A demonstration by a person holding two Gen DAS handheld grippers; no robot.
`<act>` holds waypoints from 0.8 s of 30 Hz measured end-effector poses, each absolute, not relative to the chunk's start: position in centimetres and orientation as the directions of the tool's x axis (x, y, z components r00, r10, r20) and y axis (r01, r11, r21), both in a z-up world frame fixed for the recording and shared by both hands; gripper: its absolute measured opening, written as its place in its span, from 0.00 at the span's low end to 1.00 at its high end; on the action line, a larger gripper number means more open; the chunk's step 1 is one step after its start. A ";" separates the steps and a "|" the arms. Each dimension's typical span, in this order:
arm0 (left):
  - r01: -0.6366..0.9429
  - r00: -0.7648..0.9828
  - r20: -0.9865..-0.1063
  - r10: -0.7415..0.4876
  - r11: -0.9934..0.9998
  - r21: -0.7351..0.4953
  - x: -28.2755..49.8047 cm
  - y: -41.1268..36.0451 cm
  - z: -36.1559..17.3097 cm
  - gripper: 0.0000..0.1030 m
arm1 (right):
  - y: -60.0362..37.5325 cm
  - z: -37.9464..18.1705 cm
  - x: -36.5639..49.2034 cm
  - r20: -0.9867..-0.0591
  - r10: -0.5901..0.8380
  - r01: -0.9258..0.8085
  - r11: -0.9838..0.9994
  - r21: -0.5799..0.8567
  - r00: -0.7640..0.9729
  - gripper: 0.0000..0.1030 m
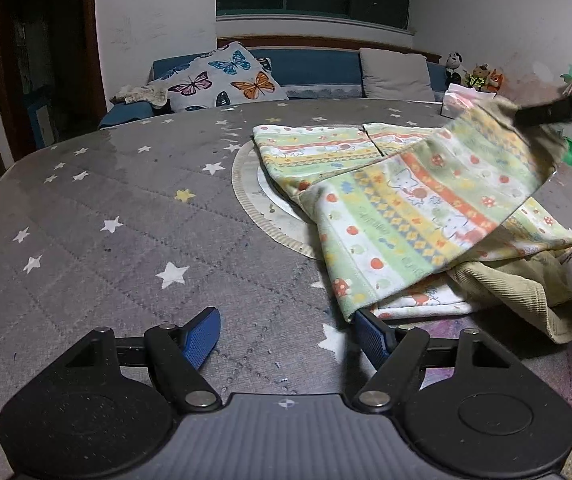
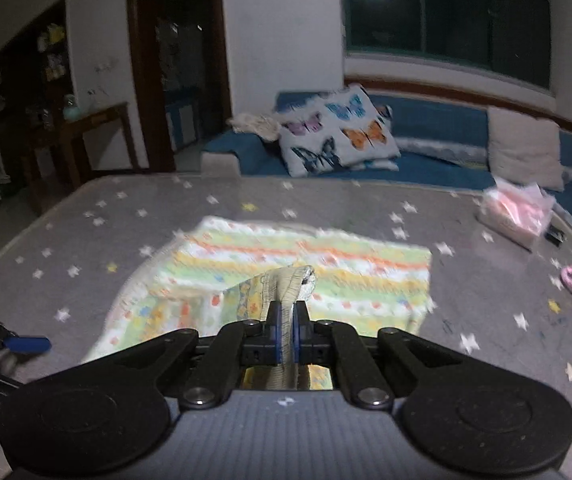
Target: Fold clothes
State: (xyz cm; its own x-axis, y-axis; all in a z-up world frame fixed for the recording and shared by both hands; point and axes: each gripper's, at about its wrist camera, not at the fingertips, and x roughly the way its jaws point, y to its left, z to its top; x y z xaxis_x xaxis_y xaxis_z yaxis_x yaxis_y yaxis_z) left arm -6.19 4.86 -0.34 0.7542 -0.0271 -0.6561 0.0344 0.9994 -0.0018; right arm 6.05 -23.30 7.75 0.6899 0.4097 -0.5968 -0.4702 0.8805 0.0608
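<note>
Left wrist view: the left gripper (image 1: pixel 286 336) hangs low over the near edge of the table (image 1: pixel 133 216), its blue ribbed fingers (image 1: pixel 199 338) spread wide and holding nothing; the right-hand finger of the pair sits just at the near corner of the patterned garment (image 1: pixel 402 208), touching or almost touching its hem, so the cloth lies ahead and to the right of the opening, its long axis running from that near corner up toward the far right edge; a soft knit printed in green, yellow and orange bands, it drapes in a raised sheet because its far end is lifted by the right gripper (image 1: pixel 558 110), seen here only as a dark blurred bar; beneath it lie a ribbed khaki garment (image 1: pixel 526 284) and a round woven mat (image 1: pixel 253 200); the table cover is grey quilted fabric with stars. Right wrist view: the right gripper (image 2: pixel 287 332) is clenched on a thick beige hem of the patterned garment (image 2: pixel 326 272), the fabric pinched between the two blue pads; the rest of the cloth spreads toward the table's centre; the left gripper (image 2: pixel 25 344) shows at the near left edge, blurred. Judgement: the left gripper is nearer the free corner; the next move likely needs it shifted rightward to straddle that hem before closing.
</note>
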 end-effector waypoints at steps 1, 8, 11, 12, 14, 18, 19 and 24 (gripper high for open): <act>0.035 0.754 -0.657 -0.026 0.999 0.001 -6.2 4.8 -0.3 0.74 | -23.4 7.1 6.3 -0.608 0.402 -0.461 0.885 0.067 0.684 0.05; 0.033 0.747 -0.664 -0.021 0.999 0.006 -6.6 5.5 0.4 0.71 | -24.1 1.9 7.7 -0.689 0.359 -0.413 0.906 0.094 0.630 0.07; 0.034 0.754 -0.657 -0.020 0.999 0.008 -6.8 6.2 1.5 0.71 | -24.3 2.2 7.4 -0.679 0.346 -0.415 0.907 0.067 0.647 0.09; 0.033 0.760 -0.650 -0.017 0.999 0.012 -6.8 6.4 1.9 0.70 | -24.4 2.6 7.4 -0.671 0.353 -0.421 0.905 0.067 0.652 0.09; 0.032 0.773 -0.634 -0.016 0.999 0.015 -6.6 6.7 2.7 0.66 | -24.4 3.1 7.4 -0.657 0.369 -0.437 0.897 0.067 0.657 0.09; 0.070 0.795 -0.603 -0.063 0.997 -0.011 -4.6 5.8 3.8 0.57 | -23.7 3.0 7.9 -0.649 0.402 -0.472 0.879 0.075 0.646 0.09; 0.084 0.799 -0.596 -0.077 0.996 -0.017 -4.0 5.4 4.0 0.55 | -23.4 2.6 8.2 -0.653 0.406 -0.474 0.877 0.081 0.639 0.09; 0.160 0.789 -0.593 -0.163 0.985 -0.058 0.2 3.1 3.5 0.33 | -23.1 0.7 9.2 -0.682 0.405 -0.472 0.876 0.099 0.609 0.09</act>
State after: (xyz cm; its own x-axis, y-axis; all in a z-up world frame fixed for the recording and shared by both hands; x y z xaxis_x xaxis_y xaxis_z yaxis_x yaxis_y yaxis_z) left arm 0.22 3.05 3.53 0.7886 -0.1630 -0.5929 0.1601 0.9854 -0.0579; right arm 9.18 -23.05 0.72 0.6087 0.4046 -0.6825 -0.4717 0.8762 0.0987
